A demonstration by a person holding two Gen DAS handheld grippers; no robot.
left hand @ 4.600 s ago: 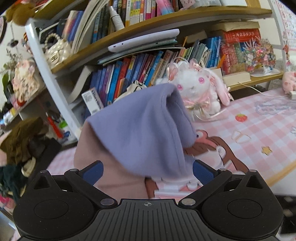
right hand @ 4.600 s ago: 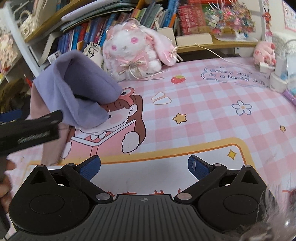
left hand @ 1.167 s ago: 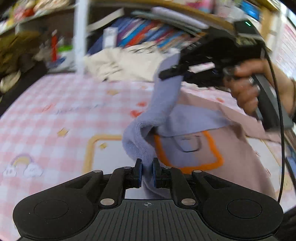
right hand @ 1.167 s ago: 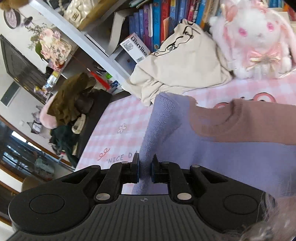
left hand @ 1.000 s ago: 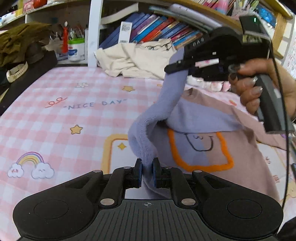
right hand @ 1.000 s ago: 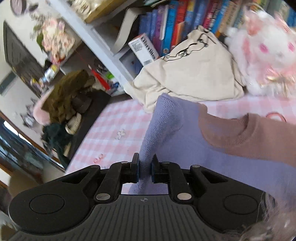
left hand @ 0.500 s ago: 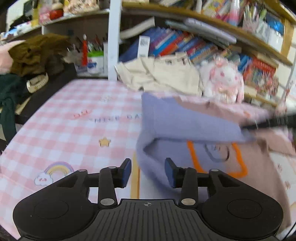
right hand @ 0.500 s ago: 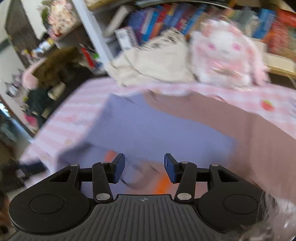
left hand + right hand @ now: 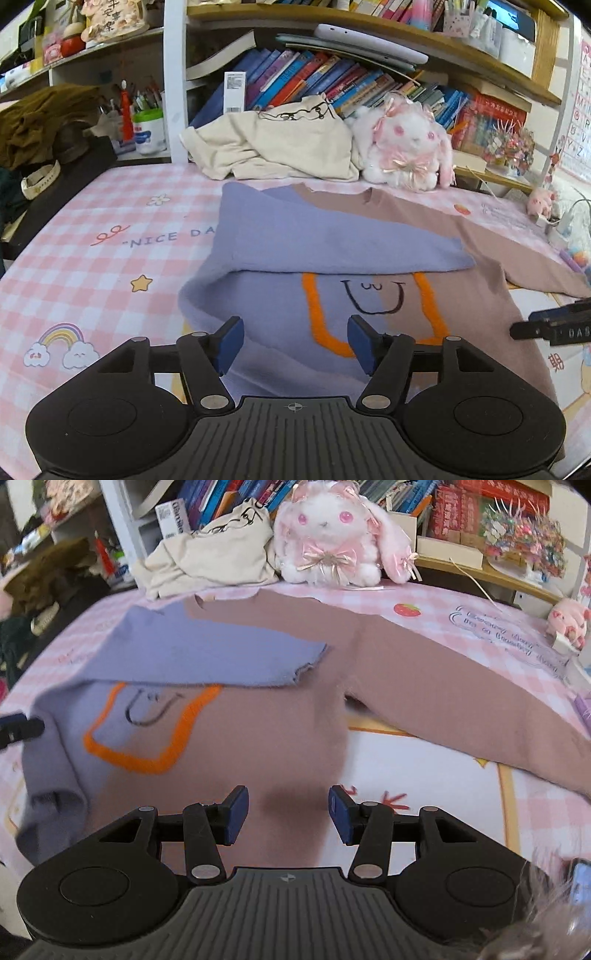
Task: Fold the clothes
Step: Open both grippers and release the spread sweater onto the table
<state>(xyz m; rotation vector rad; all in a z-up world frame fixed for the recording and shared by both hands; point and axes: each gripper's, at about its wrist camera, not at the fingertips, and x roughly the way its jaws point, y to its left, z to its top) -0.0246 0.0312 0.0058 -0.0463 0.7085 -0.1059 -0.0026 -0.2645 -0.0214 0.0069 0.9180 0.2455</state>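
Note:
A lilac and dusty-pink sweater [image 9: 469, 258] lies flat on the pink checked table cover [image 9: 92, 229]; it also shows in the right wrist view [image 9: 258, 746]. An orange outlined smiley patch [image 9: 373, 295] sits on its chest. Its lilac sleeve [image 9: 332, 240] is folded across the body; the pink sleeve [image 9: 461, 679] stretches out to the right. My left gripper [image 9: 294, 343] is open and empty over the lilac hem. My right gripper [image 9: 287, 815] is open and empty over the pink hem.
A cream garment [image 9: 273, 147] and a white plush rabbit [image 9: 406, 147] lie at the back against bookshelves [image 9: 332, 81]. Dark clothes [image 9: 40, 122] are piled at the left. Small items [image 9: 561, 221] stand at the table's right edge.
Both grippers held the lilac sleeve raised, then opened and let it go. The sleeve now lies folded across the sweater's body, and both grippers have pulled back to the hem.

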